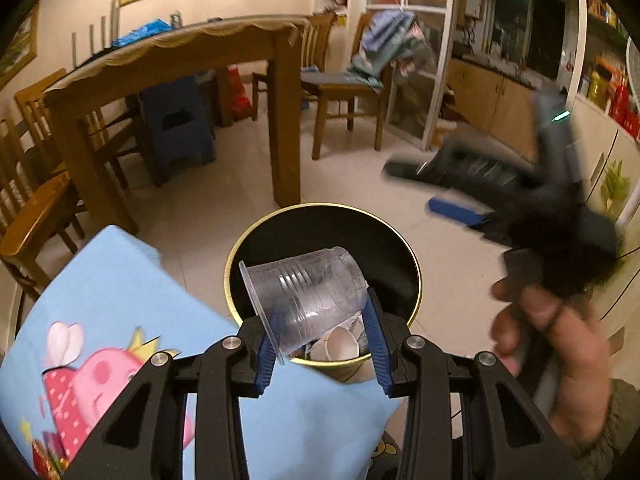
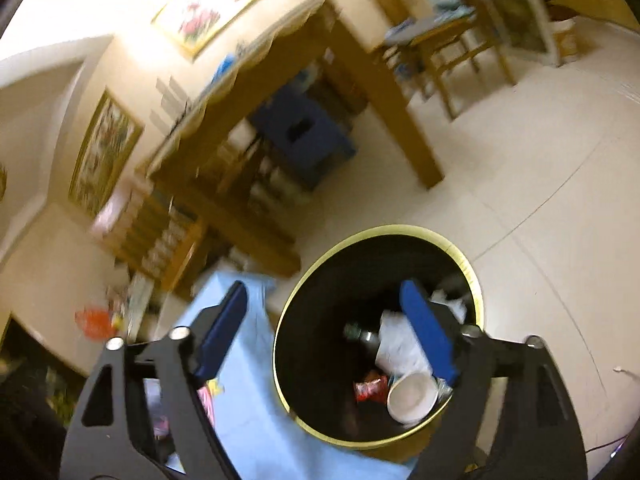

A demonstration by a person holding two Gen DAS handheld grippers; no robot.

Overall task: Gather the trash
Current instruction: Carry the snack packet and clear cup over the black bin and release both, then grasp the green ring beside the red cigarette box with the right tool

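Observation:
My left gripper (image 1: 320, 320) is shut on a clear plastic cup (image 1: 304, 300), held on its side right over the open black trash bin with a gold rim (image 1: 416, 280). In the right wrist view the bin (image 2: 280, 320) holds a white bowl (image 2: 412, 398), crumpled white paper (image 2: 400, 344), a red wrapper (image 2: 370, 388) and a dark bottle (image 2: 358, 334). My right gripper (image 2: 324, 320) is open and empty, above the bin's near-left rim. It also shows blurred in the left wrist view (image 1: 460, 184), off to the right of the bin.
A table with a light blue cartoon cloth (image 1: 120, 312) lies at the near left, touching the bin. A wooden dining table (image 1: 180, 64), chairs (image 1: 344, 92) and a blue stool (image 1: 176, 120) stand beyond on the tiled floor (image 1: 360, 184).

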